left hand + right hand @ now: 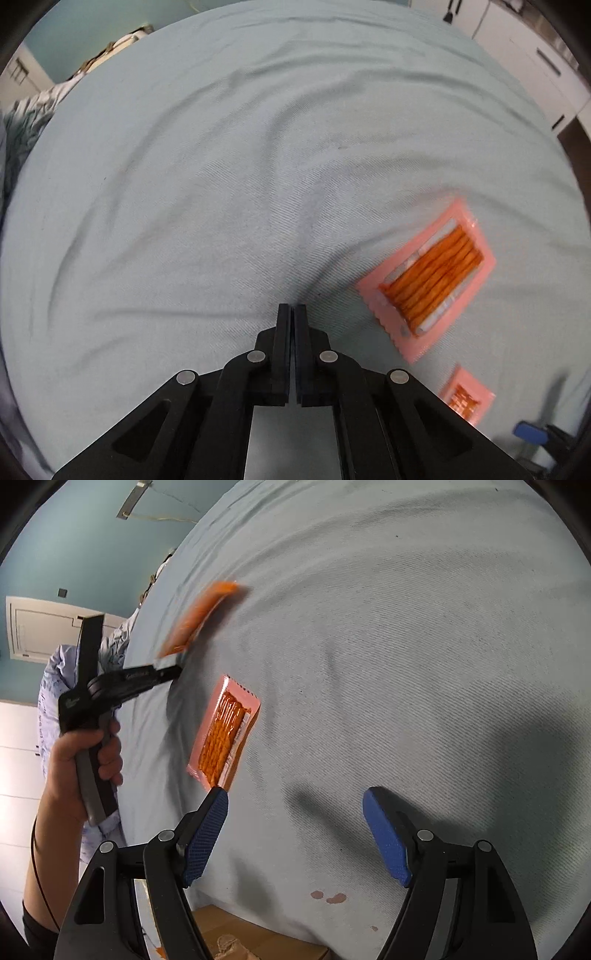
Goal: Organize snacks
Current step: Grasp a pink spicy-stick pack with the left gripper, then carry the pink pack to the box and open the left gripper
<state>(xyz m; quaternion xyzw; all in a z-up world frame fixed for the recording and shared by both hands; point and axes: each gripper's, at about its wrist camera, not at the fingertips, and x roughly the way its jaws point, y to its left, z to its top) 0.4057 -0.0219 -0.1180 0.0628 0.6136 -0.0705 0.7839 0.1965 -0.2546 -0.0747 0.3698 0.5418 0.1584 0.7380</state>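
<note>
Lying flat on wrinkled cloth [221,166], pink packet [428,280] beside closed left tool [291,308]; right tool [295,812] gapes, seemingly empty.

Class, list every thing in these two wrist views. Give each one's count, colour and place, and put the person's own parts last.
snack packs: two, pink with orange sticks, lying apart on the sheet; the farther one is blurred
sheet: one, pale blue, wrinkled, under the packs
stains: a few, reddish, near the sheet's near edge
cardboard box: one, brown, below that edge
cabinets: several, white, beyond the sheet
left gripper: one, black, jaws shut on nothing, beside the packs
right gripper: one, black with blue pads, jaws open and empty, over the sheet
left hand: one, around the left gripper's handle
</note>
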